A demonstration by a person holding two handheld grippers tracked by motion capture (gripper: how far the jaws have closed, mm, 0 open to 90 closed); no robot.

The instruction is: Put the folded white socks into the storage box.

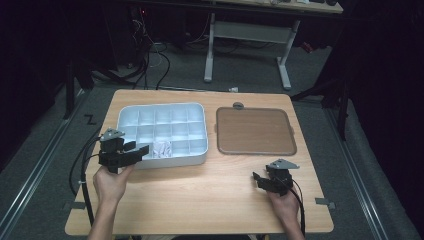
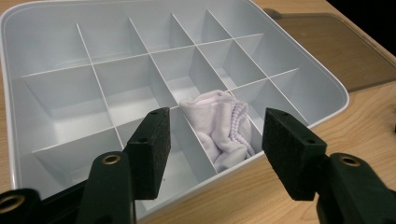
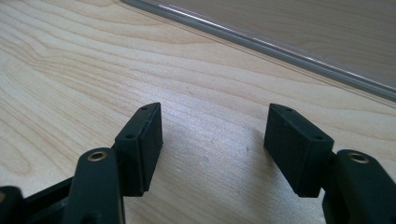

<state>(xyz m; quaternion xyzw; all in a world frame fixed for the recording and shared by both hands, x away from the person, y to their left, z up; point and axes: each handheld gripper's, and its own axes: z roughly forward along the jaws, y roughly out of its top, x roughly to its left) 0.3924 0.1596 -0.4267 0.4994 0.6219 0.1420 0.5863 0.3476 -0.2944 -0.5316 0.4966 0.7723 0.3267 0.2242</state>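
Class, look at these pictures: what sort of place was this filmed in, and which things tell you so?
Probably a lab or workshop set up for recording: a wooden table in a dark room, loose cables on the floor, and a height-adjustable desk's frame behind.

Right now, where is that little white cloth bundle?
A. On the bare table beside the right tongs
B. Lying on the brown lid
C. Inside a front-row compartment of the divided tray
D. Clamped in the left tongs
C: the white cloth bundle sits inside a compartment in the nearest row of the divided tray, while the left tongs stand open with nothing between them.
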